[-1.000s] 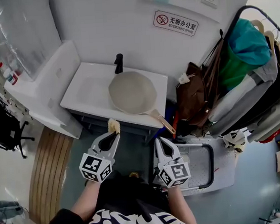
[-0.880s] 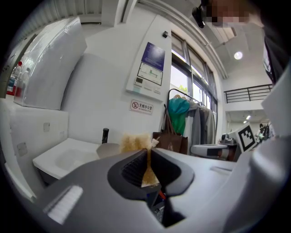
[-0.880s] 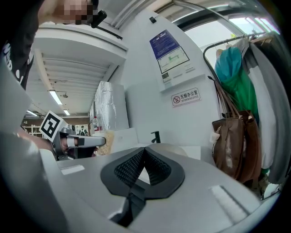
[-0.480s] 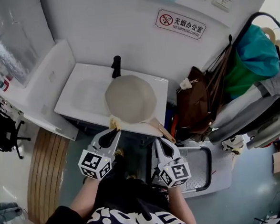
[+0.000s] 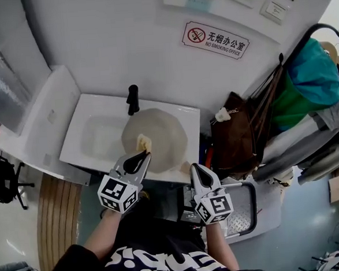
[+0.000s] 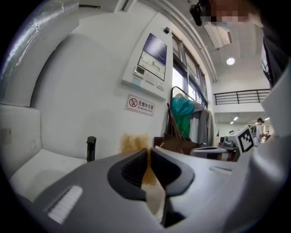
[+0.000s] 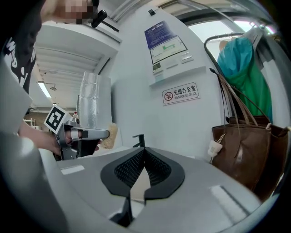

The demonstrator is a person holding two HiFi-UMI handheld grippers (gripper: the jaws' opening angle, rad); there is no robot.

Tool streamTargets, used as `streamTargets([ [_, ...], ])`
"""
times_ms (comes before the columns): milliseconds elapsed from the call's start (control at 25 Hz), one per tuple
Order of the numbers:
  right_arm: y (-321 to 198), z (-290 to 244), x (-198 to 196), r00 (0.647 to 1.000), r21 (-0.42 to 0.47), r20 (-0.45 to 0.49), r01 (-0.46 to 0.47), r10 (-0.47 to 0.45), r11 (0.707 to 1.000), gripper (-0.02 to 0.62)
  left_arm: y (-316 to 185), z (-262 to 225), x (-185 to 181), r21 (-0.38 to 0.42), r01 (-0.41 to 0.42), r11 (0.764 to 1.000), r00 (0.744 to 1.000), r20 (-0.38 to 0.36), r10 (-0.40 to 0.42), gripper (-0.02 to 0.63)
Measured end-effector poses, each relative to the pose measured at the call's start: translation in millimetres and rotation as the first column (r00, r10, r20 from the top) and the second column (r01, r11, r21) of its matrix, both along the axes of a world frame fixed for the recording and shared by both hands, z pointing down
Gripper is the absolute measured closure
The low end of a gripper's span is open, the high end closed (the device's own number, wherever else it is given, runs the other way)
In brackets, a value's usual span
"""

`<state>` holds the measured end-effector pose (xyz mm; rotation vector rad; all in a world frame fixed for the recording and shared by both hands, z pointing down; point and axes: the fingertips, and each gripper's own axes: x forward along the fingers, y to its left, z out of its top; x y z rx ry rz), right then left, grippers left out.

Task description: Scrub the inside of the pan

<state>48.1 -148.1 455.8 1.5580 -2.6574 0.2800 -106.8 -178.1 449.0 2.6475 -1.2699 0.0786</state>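
A pale beige pan [image 5: 164, 135] lies in the right part of the white sink [image 5: 94, 137]. My left gripper [image 5: 142, 153] is shut on a yellowish sponge [image 5: 143, 143], which hangs over the pan's near left side; I cannot tell whether it touches. In the left gripper view the sponge [image 6: 134, 143] sticks out past the closed jaws of the left gripper [image 6: 149, 153]. My right gripper [image 5: 196, 170] is shut and empty, at the sink's front right edge. In the right gripper view its jaws [image 7: 144, 153] meet with nothing between them, and the sponge [image 7: 109, 135] shows at left. The pan's handle is hidden.
A black faucet [image 5: 132, 98] stands at the sink's back rim. A brown bag [image 5: 239, 134] hangs right of the sink, with a rack of clothes [image 5: 316, 75] beyond it. A metal tray [image 5: 247, 207] sits low at right. A white counter [image 5: 35, 121] adjoins the sink's left.
The sink and pan have come nearer. My left gripper carried the sponge forward from the sink's front edge to over the pan. The right gripper moved up to the front edge, still shut.
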Motion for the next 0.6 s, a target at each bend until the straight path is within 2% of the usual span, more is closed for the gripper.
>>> streamTargets([
  [280, -45.2, -14.1, 1.8, 0.996, 0.024, -0.007, -0.087, 0.087, 0.996, 0.584, -50.6, -6.6, 4.4, -0.007, -0.116, 0.993, 0.993, -0.019, 0.116, 0.581],
  [440, -54.7, -32.8, 22.2, 0.986, 0.061, 0.014, -0.167, 0.167, 0.984, 0.584, -67.1, -2.9, 13.1, -0.025, -0.183, 0.983, 0.983, -0.016, 0.182, 0.581],
  [600, -59.2, -39.4, 34.8, 0.982, 0.073, 0.000, -0.190, 0.191, 0.979, 0.584, -74.4, -0.2, 24.3, -0.036, -0.229, 0.973, 0.973, -0.018, 0.228, 0.581],
])
